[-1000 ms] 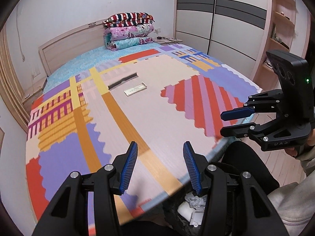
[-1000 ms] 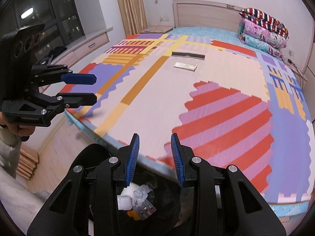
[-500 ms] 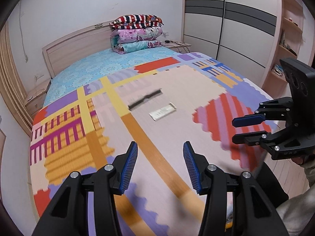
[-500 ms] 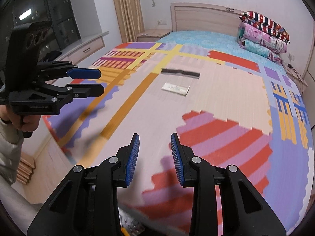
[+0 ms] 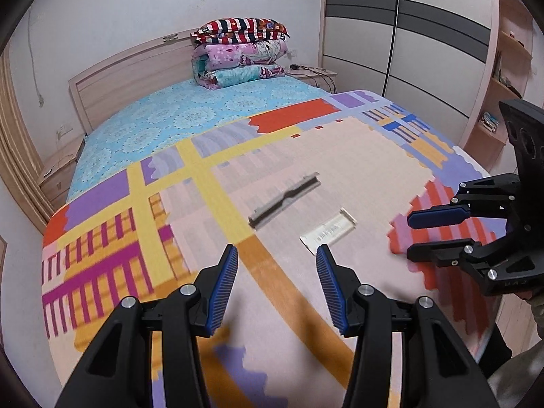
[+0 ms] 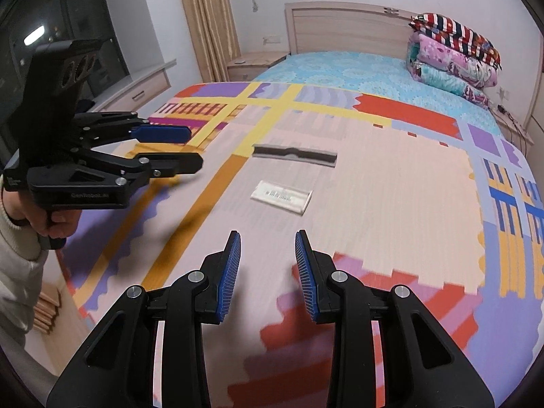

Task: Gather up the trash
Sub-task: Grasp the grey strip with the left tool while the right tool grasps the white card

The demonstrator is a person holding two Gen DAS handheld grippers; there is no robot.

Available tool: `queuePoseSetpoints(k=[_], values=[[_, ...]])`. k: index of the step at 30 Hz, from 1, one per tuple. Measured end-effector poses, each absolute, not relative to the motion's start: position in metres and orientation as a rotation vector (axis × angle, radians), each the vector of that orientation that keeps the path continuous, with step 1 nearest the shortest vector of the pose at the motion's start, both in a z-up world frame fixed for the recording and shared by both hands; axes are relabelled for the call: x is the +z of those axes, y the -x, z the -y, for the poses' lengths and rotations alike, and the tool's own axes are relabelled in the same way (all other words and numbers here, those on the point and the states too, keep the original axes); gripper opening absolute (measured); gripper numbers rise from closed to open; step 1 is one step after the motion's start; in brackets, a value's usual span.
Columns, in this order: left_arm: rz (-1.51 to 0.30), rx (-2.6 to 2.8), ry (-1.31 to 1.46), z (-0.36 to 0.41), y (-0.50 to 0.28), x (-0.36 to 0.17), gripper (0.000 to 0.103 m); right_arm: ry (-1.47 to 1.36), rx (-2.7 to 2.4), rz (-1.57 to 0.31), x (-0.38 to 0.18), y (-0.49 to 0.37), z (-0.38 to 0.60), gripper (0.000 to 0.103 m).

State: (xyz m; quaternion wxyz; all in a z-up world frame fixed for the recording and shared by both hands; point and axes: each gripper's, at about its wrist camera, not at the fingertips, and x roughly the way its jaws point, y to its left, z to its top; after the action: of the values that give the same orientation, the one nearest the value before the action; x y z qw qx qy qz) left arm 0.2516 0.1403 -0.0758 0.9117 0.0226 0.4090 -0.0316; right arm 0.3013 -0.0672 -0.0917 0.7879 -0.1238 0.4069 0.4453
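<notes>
Two pieces of trash lie on the patterned bed cover: a flat white wrapper and, just beyond it, a long dark grey strip. My left gripper hovers over the cover short of the wrapper, jaws apart with nothing between them. It shows from the side as the left gripper in the right wrist view. My right gripper is also open and empty, a little short of the wrapper. In the left wrist view the right gripper sits at the right edge.
The bed carries a colourful patchwork cover and folded quilts at the headboard. A wardrobe stands right, a nightstand and curtain left. A hand and pale sleeve hold the left gripper.
Both grippers have moved forward from the black bin at the foot of the bed out over the cover, closer to the wrapper and strip. The bin has dropped out of view. Jaws unchanged.
</notes>
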Motion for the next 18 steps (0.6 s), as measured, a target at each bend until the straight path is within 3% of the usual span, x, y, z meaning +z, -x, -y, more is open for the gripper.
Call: queuePoseSetpoints(k=[6,18], values=[[-0.857,-0.075,-0.044,-0.148,-0.283,-0.086,0.046,0.250,0.943,-0.895,-0.099,-0.319,0.056,0.033],[-0.889,-0.091,-0.041,-0.152,-0.322,-0.105,0.046,0.174,0.893,-0.947,-0.115,-0.347,0.049,0.021]])
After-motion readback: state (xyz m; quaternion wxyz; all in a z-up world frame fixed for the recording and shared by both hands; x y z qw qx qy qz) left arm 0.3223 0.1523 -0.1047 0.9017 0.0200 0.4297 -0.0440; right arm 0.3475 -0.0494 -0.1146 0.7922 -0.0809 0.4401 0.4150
